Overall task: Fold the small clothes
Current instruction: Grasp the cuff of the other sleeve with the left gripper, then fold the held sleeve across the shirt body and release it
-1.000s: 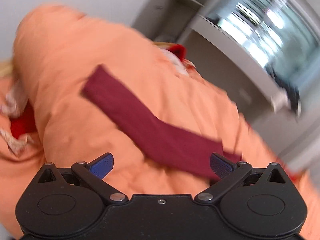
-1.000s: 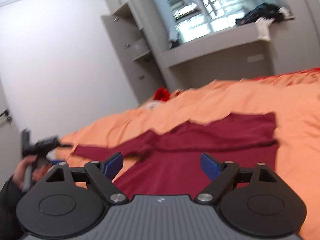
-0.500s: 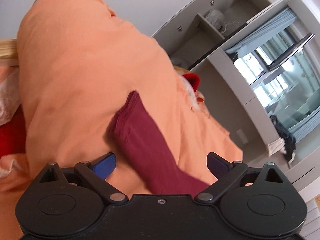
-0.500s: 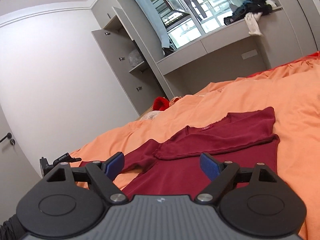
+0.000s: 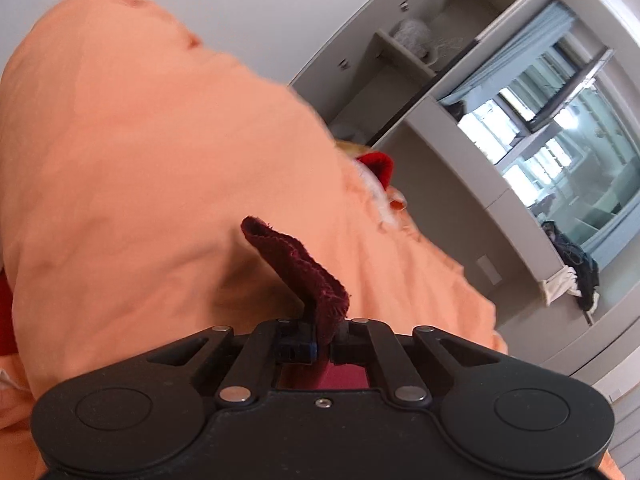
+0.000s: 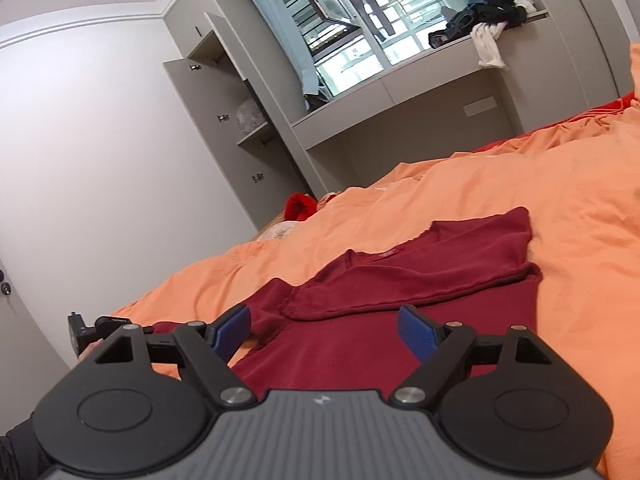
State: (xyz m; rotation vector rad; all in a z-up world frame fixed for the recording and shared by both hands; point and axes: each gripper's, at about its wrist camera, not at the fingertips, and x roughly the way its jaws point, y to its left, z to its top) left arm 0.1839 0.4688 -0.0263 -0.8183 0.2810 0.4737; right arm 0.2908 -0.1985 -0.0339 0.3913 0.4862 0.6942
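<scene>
One dark red top [image 6: 404, 304] lies spread on the orange bedcover [image 6: 560, 208], and it is the only garment laid out flat. One of its sleeves is folded across the chest; the other runs out to the left edge of the right wrist view, toward the other tool. A single bright red cloth [image 6: 300, 206] sits bunched at the far edge of the bed, and one loose heap of dark and white clothes [image 6: 486, 20] rests on the grey ledge under the window. One tall grey cupboard [image 6: 224, 120] stands open beside that ledge, with a pale bundle on a shelf.

Two grippers are in use. The left gripper [image 5: 322, 338] has just been closing, and its jaws are now pressed together on the sleeve end [image 5: 304, 268] of the red top. The cuff sticks up and forward out of the pinch, raised clear of the bedcover behind it.

The right gripper [image 6: 324, 330] has its jaws spread wide and nothing between them. Its two blue fingertips [image 6: 418, 332] hang over the body of the top, near its lower part; whether they touch the cloth cannot be told. To its left, at the end of the stretched sleeve, part of the left tool shows, with a bit of the hand holding it.
</scene>
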